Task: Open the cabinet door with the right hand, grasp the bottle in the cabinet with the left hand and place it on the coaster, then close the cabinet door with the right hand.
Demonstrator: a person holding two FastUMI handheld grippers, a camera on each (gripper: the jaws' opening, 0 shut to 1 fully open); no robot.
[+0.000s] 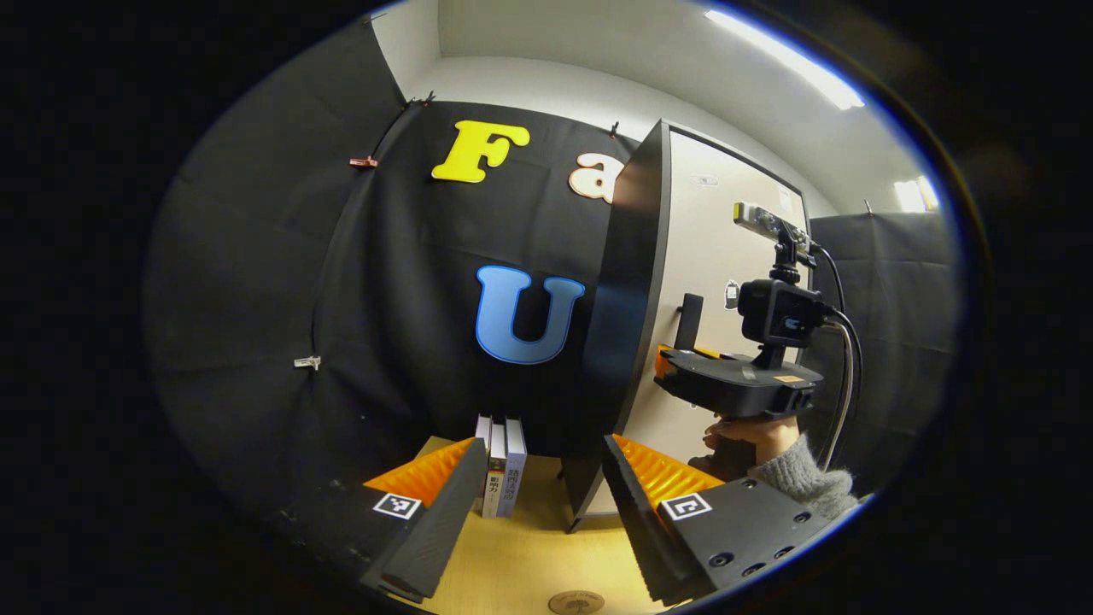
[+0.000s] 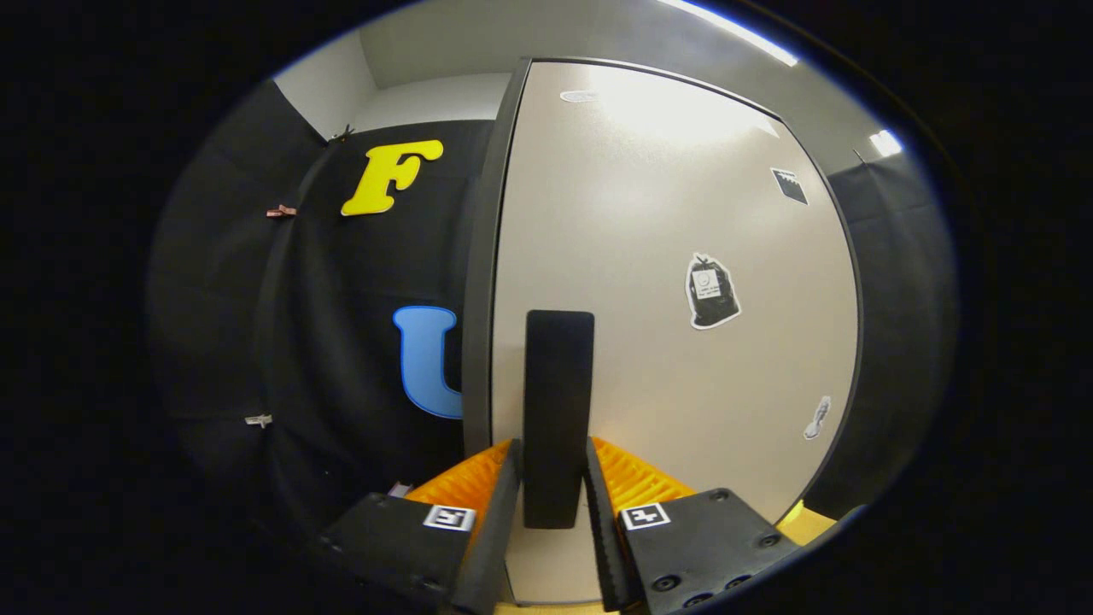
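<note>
The right gripper (image 2: 553, 504) pinches the 1 dark handle (image 2: 558, 410) of the cabinet door (image 2: 675, 256), while the left gripper (image 1: 538, 504) is spread, 3 books (image 1: 499, 465) ahead and 1 coaster (image 1: 576, 602) below on the bench (image 1: 529, 547).

Left gripper view set back, facing the booth wall and the cabinet door (image 1: 713, 282) edge-on, right gripper view close against that door's face (image 2: 675, 282), both sharing the handle (image 2: 558, 401).

The closed cabinet door (image 2: 666, 282) is hiding the cabinet's inside, the coaster (image 1: 576, 603) is being cut off by the left gripper view's lower edge, and the 3 books' (image 1: 501, 465) spines are reading too small.
</note>
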